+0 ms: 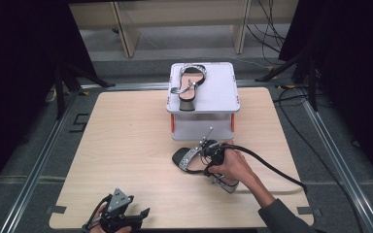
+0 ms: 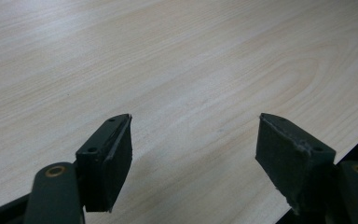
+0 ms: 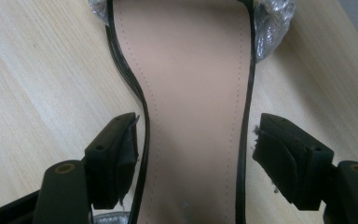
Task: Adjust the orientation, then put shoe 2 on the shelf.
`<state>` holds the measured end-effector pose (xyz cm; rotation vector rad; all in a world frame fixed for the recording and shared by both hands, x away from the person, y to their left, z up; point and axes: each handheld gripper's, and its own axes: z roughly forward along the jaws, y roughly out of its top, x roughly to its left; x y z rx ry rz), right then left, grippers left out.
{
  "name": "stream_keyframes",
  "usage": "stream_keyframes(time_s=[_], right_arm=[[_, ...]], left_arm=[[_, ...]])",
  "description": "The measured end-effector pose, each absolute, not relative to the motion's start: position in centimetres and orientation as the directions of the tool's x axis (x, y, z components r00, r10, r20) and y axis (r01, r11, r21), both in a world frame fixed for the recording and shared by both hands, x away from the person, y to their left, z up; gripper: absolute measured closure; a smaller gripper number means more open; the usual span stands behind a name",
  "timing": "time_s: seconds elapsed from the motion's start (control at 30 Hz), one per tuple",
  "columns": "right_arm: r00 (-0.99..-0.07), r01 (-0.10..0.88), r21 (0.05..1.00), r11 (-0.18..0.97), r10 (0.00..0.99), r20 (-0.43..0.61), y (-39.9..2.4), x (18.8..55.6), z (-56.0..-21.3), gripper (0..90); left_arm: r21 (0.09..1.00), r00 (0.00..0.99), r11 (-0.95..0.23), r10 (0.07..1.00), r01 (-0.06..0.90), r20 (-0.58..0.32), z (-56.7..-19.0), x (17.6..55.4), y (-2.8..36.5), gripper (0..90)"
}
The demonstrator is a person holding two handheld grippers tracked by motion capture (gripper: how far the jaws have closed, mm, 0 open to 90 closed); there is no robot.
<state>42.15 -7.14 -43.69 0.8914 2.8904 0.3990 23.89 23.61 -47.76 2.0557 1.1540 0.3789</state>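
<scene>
Pale wooden surface (image 1: 126,145): my right tool (image 3: 196,154) straddles the sandal (image 3: 191,116), jaws wide apart along its length, pads clear of its edges; left tool (image 2: 193,154) open, idle at the near edge.

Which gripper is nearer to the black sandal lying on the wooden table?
Right. The right gripper straddles the black sandal, open; the left gripper sits far off at the table's near edge.
</scene>
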Motion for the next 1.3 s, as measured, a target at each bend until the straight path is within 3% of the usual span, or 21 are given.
stream_keyframes(time_s=[1.3], right_arm=[[-0.862, 0.483, 0.267, 0.834, 0.506, -0.020, -7.8, 41.8, -45.4, 40.2]], left_arm=[[0.719, 0.554, -0.342, 0.830, 0.605, -0.071, -47.8, 23.7, 23.8, 26.5]])
